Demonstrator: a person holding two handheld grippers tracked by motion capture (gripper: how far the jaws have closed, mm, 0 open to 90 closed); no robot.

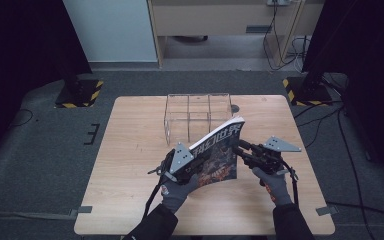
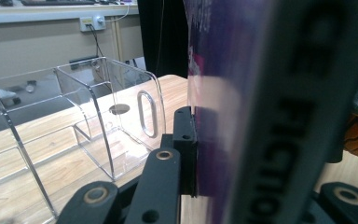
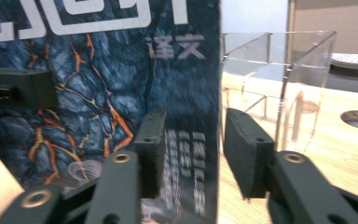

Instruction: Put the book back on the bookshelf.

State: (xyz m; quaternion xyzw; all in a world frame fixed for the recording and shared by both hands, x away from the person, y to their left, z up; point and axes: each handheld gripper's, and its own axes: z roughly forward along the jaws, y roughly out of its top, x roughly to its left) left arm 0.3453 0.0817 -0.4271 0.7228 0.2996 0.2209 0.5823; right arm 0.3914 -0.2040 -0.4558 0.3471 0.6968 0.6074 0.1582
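Wooden table (image 1: 130, 150) on grey carpet, seen from above. Left gripper (image 1: 180, 167): jaws clamped on the lower left edge of the magazine (image 1: 220, 155), which stands upright and tilted at mid-table. Right gripper (image 1: 245, 152): jaws parted astride the magazine's opposite edge, pads clear of the cover. Clear acrylic organizer (image 1: 197, 115) stands just behind the magazine.

The magazine (image 3: 121, 70) cover shows dark blue rock veined with orange cracks, lettering seemingly white.
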